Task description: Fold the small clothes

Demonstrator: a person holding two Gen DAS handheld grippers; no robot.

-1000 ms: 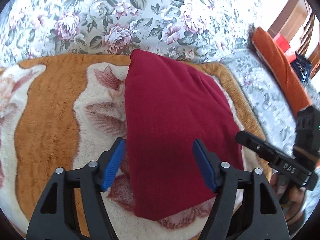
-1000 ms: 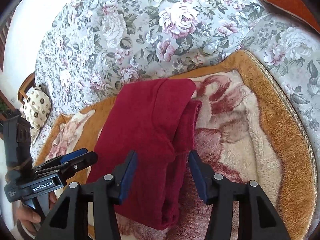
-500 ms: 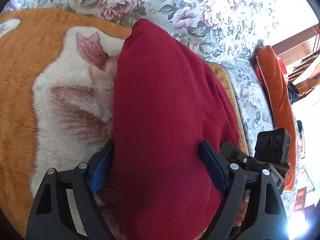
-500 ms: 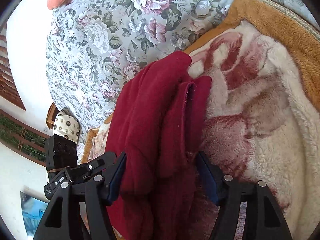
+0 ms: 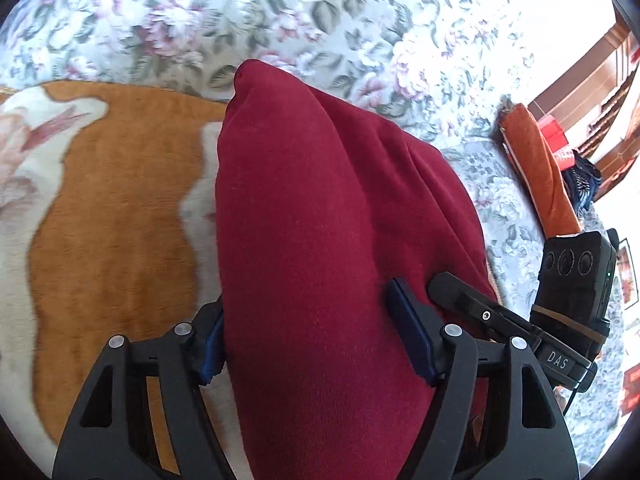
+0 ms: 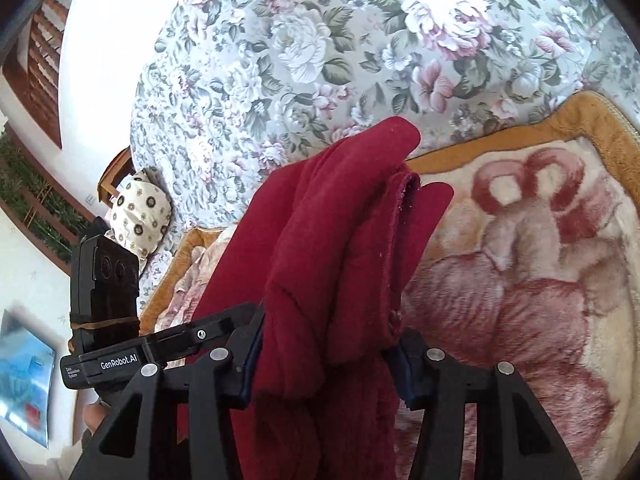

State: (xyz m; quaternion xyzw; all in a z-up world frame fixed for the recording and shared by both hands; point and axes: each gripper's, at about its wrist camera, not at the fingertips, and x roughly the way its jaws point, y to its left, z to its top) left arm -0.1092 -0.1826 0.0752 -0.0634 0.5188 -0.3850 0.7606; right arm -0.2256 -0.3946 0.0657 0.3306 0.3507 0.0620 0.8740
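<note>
Folded dark-red fleece garment [image 5: 320,240] lifted off orange-and-cream plush blanket [image 5: 112,208]; clamped between closing left gripper [image 5: 320,340] and closing right gripper [image 6: 326,364].

both my wrist cameras are looking forward and down along their fingers, very close over the red garment [image 5: 320,240] [image 6: 340,260] on the plush blanket [image 5: 112,220] [image 6: 520,280]. each is catching the other gripper at its side edge, and both are sharing the floral bedspread [image 5: 320,20] [image 6: 320,60] beyond.
</note>
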